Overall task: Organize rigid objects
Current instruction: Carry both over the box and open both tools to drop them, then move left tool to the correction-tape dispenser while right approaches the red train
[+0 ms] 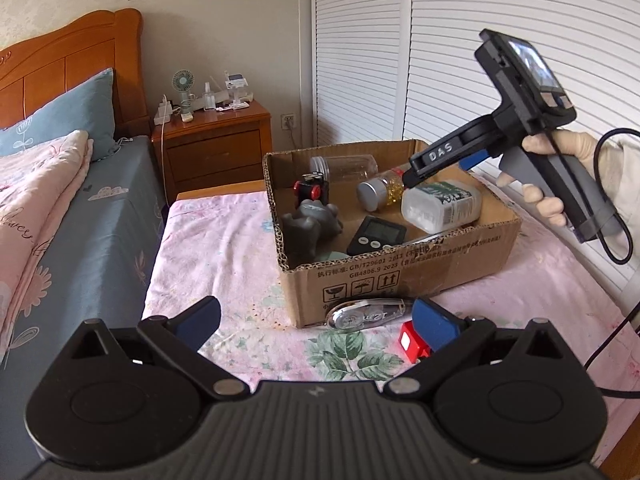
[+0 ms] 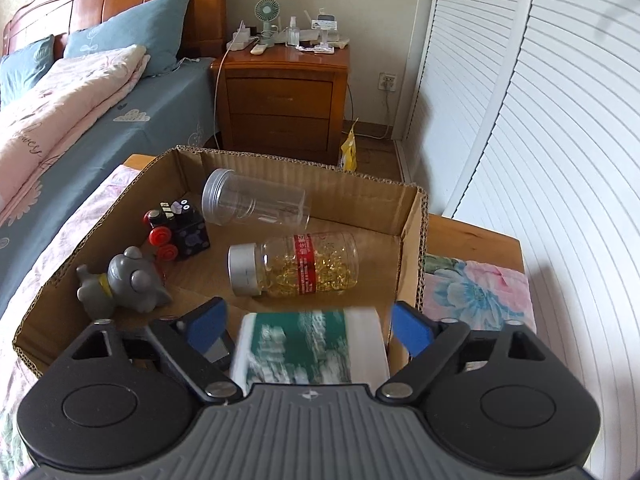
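A cardboard box stands on a pink floral cloth. It holds a clear empty jar, a capsule jar with a silver lid, a grey elephant toy, a black and red toy train, a black timer and a white bottle with a green label. My right gripper is open above the box, and the white bottle, blurred, sits between its fingers without contact. My left gripper is open and empty in front of the box. A clear tape dispenser and a red block lie by the box's near wall.
A bed with a blue sheet and pink quilt lies to the left. A wooden nightstand with a small fan and clutter stands behind the box. White louvred doors run along the right.
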{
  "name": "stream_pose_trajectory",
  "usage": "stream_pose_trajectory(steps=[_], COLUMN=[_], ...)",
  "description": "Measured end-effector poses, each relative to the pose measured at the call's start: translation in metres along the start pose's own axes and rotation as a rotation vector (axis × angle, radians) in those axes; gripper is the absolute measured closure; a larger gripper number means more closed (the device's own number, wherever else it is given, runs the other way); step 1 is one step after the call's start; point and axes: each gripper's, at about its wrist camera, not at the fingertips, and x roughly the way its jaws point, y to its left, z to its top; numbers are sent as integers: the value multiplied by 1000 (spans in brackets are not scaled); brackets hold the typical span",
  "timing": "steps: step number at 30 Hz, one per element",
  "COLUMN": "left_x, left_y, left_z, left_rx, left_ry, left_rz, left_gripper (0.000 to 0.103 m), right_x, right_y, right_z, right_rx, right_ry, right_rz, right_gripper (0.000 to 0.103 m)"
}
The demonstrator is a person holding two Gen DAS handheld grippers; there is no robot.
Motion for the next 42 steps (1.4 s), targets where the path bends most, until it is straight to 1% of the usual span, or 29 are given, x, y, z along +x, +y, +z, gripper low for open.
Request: stream_pose_trajectory(steps=[3,7,9,12,17,20,23,26,32,38,42], left_x=[1,5,6,6,6,7,7,6,6,7,10], left_y=[0,1,2,4,9,12,15,19,28,30,29], left_z=[-2,-4,-6,-7,-10,-12,-15,-16,-23,-25,-25], left_rx=[9,-3,-10,-17,-33,-41,-55,-70,-96,-92,-94], left_ry=[10,34,43,49,53,58,64,70,75,76,84], left_rz=[6,9,9,18,37,40,39,42,38,36,31], left_gripper=[1,1,1,1,1,1,1,1,1,1,1], right_x=[-13,-36,-46,-63,-90,-97,-93,-82,-51,-25,-21], right_y=[0,6,11,19,36,49,61,71,89,107,107], right_z=[-1,-7,-13,-28,-59,-80,-99,-113,-129,-135,-139], right_rx=[4,-9,-13,-20,-30,-24,-27,-17,19,1,2], right_ry=[-16,-42,-49,-69,-92,-91,-68,-21,53,92,84], right_rz=[12,22,10,9,39,56,74,94,112,61,13], right_gripper=[0,0,0,0,0,0,0,0,0,0,0])
